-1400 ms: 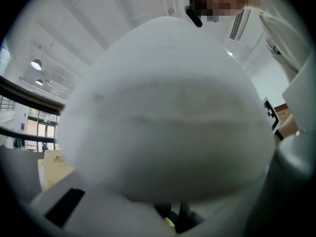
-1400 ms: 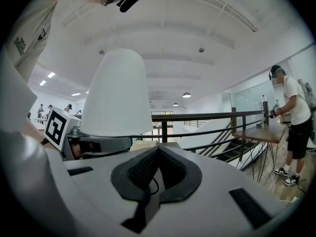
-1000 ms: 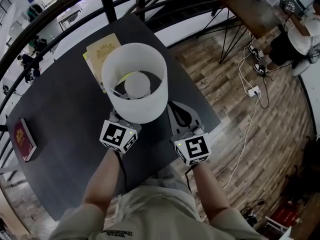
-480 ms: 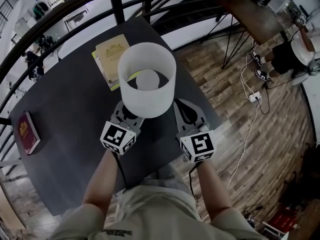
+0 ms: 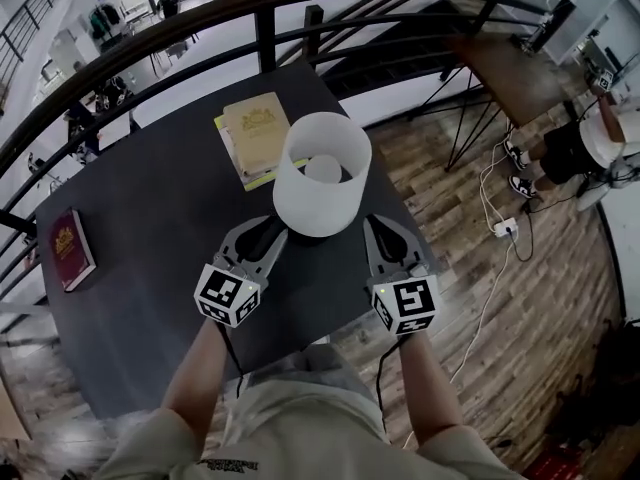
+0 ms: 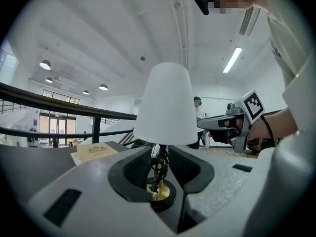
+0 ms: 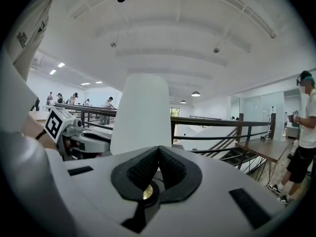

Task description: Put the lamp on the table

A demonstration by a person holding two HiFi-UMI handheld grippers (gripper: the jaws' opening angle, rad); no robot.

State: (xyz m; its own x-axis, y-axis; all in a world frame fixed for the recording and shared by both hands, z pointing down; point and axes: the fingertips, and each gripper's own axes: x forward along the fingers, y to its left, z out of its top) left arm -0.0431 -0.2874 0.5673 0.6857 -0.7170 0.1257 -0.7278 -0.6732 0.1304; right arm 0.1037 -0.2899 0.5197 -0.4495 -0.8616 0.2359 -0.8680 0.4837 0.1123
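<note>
Your left gripper has just been opening: jaws are wide, with the lamp stem in the gap and the pads clear of it. Your right gripper is clenched, pad tips together, nothing gripped. The lamp stands upright on the dark table near its right edge, just beside the tan book.
</note>
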